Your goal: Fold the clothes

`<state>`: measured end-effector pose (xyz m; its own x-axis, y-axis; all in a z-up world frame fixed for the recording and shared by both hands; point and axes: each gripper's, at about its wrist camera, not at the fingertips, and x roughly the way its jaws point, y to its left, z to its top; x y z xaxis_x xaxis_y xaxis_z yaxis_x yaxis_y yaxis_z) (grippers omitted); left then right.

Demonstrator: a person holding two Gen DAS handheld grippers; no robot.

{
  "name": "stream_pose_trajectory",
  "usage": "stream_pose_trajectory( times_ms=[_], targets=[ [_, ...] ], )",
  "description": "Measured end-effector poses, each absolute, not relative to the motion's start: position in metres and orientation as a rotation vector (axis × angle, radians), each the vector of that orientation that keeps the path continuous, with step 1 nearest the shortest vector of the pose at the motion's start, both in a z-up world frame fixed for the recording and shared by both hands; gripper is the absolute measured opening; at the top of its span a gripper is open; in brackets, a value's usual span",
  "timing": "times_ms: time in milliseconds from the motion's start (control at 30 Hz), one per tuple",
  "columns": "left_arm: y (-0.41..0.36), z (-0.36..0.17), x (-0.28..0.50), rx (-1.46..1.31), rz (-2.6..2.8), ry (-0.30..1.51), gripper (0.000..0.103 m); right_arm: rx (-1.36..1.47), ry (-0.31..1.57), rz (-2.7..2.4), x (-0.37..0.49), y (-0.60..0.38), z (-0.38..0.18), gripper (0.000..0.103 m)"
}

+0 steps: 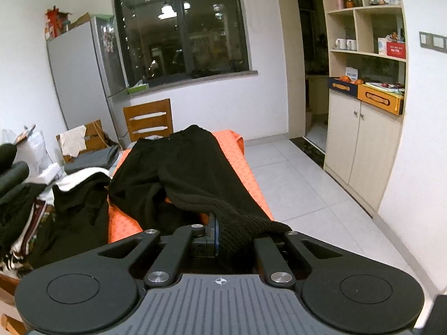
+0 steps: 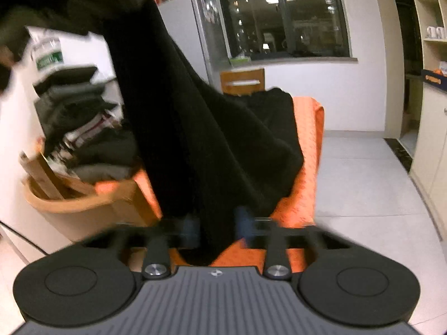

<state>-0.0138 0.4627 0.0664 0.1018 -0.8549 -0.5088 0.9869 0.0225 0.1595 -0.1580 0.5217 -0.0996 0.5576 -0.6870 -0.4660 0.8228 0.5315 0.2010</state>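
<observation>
White-walled room w/ pale tiled floor (image 1: 307,173), dark night window (image 1: 181,30) top centre, grey fridge (image 1: 81,81) upper left of left wrist view, beige open shelving unit (image 1: 366,55) at right w/ white mugs and a red box; writing on the box too small to read. Orange patterned cloth-covered table (image 1: 237,150) fills mid-frame, wooden slatted chair (image 1: 148,120) behind it. White plastic bag (image 2: 47,53) upper left of right wrist view has a green label, print blurred, unreadable.

Black knit trousers (image 1: 181,167) lie on the orange cloth, long axis running from bottom centre of frame up toward the window; waistband end at the far end near the chair, ribbed cuff end nearest the camera. One leg lies left of the other, bunched w/ folds.

Left gripper (image 1: 223,240): fingers closed tight on the ribbed cuff, fabric bulging out betw. them. Right gripper (image 2: 216,229): fingers part closed, black fabric pinched betw. them; that leg rises steeply to upper left of the frame, off the cloth. Right view motion-blurred.

Pile of folded dark and striped clothes (image 2: 83,128) sits left of the table over a tan wooden tub (image 2: 72,203).
</observation>
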Motion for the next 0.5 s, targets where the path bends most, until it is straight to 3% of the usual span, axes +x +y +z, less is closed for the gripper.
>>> stream_pose_trajectory(
  times_ms=[500],
  targets=[
    [0.502,0.066,0.005,0.559,-1.466,0.278,0.007,0.168,0.289,-1.091,-0.245,0.526,0.023,0.004]
  ],
)
